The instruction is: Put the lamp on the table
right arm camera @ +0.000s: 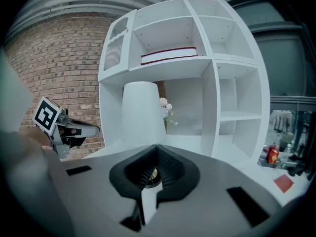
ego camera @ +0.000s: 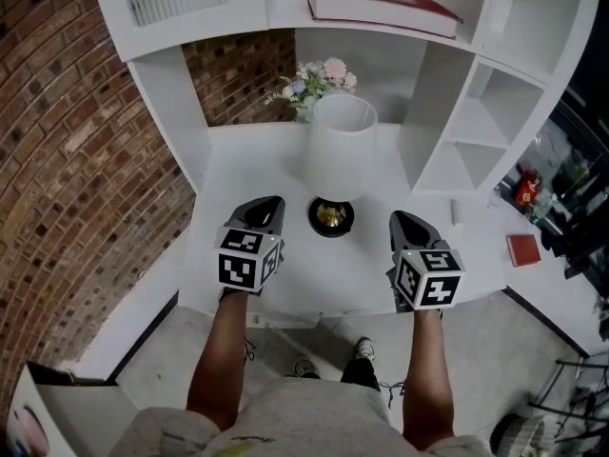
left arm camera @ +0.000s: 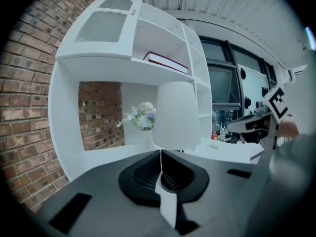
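White tabletop [ego camera: 285, 288] runs under a white shelf unit [ego camera: 447, 112] set against a brick wall [ego camera: 76, 141]. Nearest the person, the left tool [ego camera: 266, 206] and right tool [ego camera: 404, 225] hover level with each other over the front of the tabletop. Each has its jaws closed tip to tip with nothing between them, as each tool's own view confirms.

Just beyond and between them the lamp [ego camera: 340, 146] stands upright on the tabletop, touching neither tool, so the task looks finished. Its pale shade [left arm camera: 176, 115] is probably thin and easily dented, while the dark round base [ego camera: 331, 217] with a brassy centre likely carries the weight. A hold low down, at the base or stem, would be the safer one, since a pinch on the shade could crush it or tip the lamp.

Behind it sit flowers [ego camera: 319, 82], and higher up a red book [ego camera: 381, 8] lies flat on a shelf. No print can be read anywhere; the marker cubes [ego camera: 249, 255] show only black-and-white squares.
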A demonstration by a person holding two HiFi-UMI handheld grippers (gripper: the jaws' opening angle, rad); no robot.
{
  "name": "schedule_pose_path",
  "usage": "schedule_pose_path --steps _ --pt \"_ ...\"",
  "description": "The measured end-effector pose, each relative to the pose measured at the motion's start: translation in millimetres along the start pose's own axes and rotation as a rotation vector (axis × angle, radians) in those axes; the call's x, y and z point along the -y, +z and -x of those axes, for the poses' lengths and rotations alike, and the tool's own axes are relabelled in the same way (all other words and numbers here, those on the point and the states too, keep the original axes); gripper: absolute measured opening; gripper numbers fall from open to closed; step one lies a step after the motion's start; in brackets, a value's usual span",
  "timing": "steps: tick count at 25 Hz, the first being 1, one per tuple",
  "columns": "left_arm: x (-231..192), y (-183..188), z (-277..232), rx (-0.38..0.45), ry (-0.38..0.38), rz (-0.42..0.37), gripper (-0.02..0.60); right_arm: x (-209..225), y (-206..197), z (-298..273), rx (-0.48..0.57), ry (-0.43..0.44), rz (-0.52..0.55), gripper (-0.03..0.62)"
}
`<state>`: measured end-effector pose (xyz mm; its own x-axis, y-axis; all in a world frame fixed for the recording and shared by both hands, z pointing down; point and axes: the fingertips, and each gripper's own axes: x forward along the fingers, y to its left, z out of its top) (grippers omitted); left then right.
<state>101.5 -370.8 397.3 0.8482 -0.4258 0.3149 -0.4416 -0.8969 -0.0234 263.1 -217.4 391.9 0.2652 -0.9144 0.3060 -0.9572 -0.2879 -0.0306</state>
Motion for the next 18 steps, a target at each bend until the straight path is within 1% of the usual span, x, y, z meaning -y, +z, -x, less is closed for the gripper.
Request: schedule_pose_path --steps 14,18 --pt "12.6 -5.0 -2.4 -0.003 -0.036 -0.024 -0.002 -5.1 4.7 9.0 0.023 0.007 0.032 0.003" --pt "12.4 -9.3 -3.6 -0.012 -0.044 -0.009 -0.003 -4.1 3.8 9.6 0.026 0.007 0.032 0.003"
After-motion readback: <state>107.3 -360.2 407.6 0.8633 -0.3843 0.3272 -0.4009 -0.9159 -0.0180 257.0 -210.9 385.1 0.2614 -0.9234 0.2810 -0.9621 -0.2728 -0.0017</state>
